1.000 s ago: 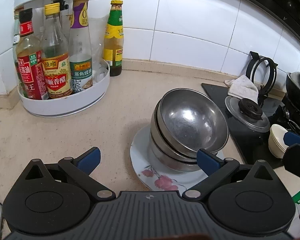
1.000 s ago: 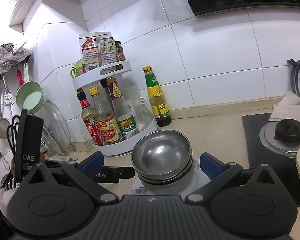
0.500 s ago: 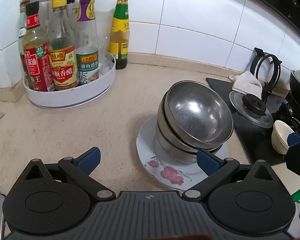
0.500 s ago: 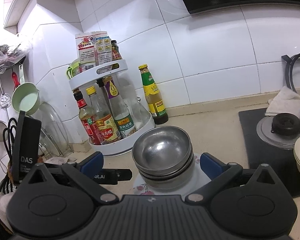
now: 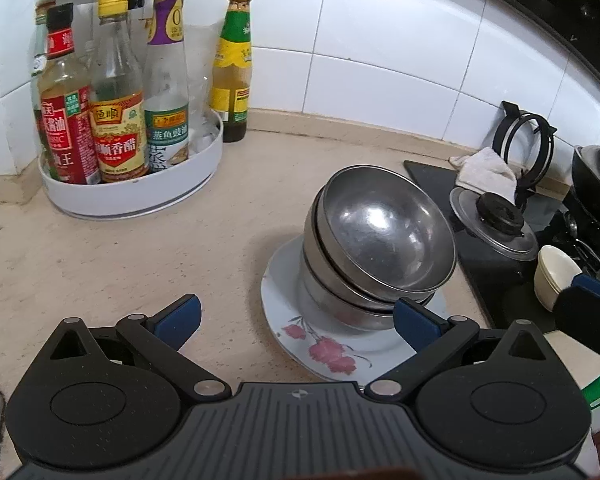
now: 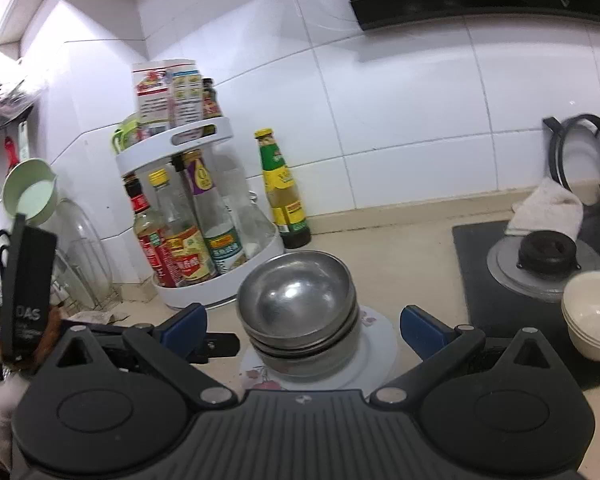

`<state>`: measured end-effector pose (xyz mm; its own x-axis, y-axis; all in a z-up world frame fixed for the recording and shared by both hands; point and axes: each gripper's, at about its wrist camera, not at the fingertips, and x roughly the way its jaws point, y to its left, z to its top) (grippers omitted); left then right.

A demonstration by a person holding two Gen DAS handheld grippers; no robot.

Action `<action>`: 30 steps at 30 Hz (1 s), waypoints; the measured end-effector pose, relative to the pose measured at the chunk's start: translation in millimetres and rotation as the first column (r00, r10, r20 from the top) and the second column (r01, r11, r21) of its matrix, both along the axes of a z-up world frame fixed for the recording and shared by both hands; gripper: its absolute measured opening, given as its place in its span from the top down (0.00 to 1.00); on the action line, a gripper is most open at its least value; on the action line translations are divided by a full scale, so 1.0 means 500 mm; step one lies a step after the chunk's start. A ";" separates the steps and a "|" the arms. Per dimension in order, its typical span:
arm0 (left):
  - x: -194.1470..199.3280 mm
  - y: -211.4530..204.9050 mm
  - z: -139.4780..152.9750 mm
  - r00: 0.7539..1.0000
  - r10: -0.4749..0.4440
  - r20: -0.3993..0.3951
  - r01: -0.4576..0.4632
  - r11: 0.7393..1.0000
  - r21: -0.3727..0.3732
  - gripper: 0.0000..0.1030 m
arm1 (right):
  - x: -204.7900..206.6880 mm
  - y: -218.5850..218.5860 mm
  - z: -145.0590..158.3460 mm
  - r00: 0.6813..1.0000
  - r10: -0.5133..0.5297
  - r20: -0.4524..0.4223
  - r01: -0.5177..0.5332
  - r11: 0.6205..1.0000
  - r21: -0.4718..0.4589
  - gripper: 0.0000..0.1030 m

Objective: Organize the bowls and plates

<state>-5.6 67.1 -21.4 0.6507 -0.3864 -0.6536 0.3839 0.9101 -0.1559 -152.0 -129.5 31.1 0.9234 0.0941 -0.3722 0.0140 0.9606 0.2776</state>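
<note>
We've drawn both claws back a touch, left gripper (image 5: 296, 316) and right gripper (image 6: 303, 323) spread wide and empty, leaving the stack of nested steel bowls (image 5: 376, 240) sitting tilted on the white flower-printed plate (image 5: 328, 354) on the beige countertop (image 5: 120, 256), ready for whichever dish comes next.

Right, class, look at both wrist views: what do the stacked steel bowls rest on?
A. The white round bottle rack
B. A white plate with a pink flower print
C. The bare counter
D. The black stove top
B: the steel bowls sit nested on the flowered plate on the counter, apart from the bottle rack and the stove top; both open grippers, left gripper and right gripper, hold nothing.
</note>
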 end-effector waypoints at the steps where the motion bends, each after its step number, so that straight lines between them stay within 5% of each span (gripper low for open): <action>1: 0.000 0.000 -0.001 1.000 0.001 -0.002 -0.001 1.000 -0.004 0.00 | 0.001 -0.003 -0.001 1.000 -0.005 -0.005 0.005 1.000 0.006 0.01; 20: 0.005 -0.002 -0.005 0.999 0.028 0.028 -0.028 1.000 0.001 0.00 | 0.014 0.007 -0.019 0.997 0.030 -0.065 -0.029 0.999 0.023 0.01; 30: 0.001 -0.009 0.005 0.997 0.038 0.074 -0.043 0.997 0.062 0.00 | 0.019 0.006 -0.023 0.997 0.038 -0.069 -0.035 0.999 0.041 0.01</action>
